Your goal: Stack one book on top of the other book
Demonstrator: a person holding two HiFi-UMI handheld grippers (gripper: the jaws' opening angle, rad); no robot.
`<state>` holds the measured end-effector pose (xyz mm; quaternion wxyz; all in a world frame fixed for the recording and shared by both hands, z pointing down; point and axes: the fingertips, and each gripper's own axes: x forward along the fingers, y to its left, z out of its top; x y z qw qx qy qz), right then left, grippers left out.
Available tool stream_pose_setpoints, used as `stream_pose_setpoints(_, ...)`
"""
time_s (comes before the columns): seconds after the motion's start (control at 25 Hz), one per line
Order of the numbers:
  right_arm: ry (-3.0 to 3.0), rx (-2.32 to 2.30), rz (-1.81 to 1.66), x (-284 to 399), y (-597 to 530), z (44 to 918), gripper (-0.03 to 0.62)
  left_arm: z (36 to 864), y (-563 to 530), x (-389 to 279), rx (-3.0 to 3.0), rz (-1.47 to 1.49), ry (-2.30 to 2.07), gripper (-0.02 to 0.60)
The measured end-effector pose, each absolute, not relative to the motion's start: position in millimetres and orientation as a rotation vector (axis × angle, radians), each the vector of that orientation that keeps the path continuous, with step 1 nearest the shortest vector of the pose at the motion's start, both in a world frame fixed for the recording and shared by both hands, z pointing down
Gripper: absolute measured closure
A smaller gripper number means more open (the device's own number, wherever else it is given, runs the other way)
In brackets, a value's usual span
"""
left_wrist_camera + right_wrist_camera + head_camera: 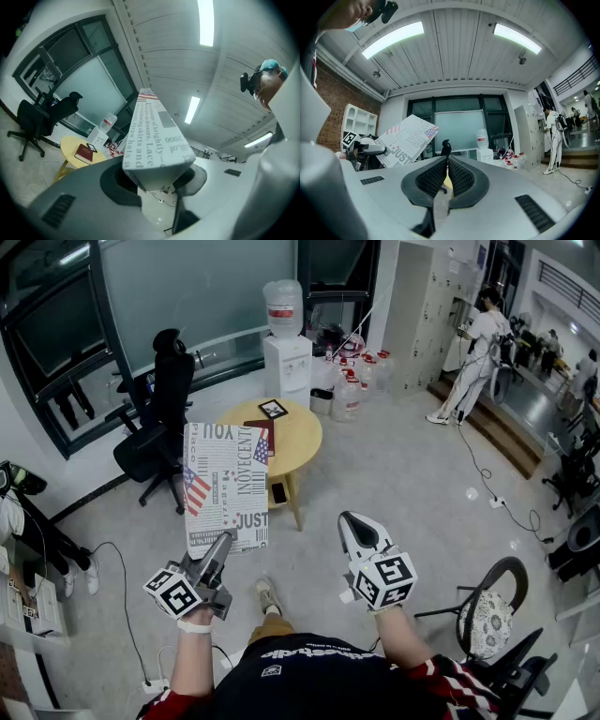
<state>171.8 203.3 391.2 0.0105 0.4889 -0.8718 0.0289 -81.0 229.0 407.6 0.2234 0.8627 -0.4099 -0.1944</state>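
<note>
A large book with a newsprint cover and flag prints (225,486) hangs in the air in front of me, tilted up, and my left gripper (223,544) is shut on its near edge. In the left gripper view the book (154,136) fills the space between the jaws (157,180). A dark red book (262,435) lies flat on the round yellow table (305,442), also seen small from the left gripper (85,153). My right gripper (350,520) floats to the right of the held book, shut and empty (446,164). It looks across at the newsprint book (405,140).
On the table lie a framed picture (273,409) and a phone (278,492). A black office chair (164,399) stands left of it. A water dispenser (286,343) and several bottles (352,381) are behind it. A person (478,343) stands far right, and a chair (487,615) is near my right.
</note>
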Motion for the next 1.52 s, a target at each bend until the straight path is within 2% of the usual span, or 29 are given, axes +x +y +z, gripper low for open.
stream_pose_setpoints(0.92,-2.767,1.462,0.095,158,204,397,0.565,413,222,-82,2.389,-0.52,-1.122,0.413)
stream_pose_setpoints(1.52,-2.721,1.49,0.131,175,153,398,0.565,421,159,-65,2.363,-0.534,-1.053,0.413)
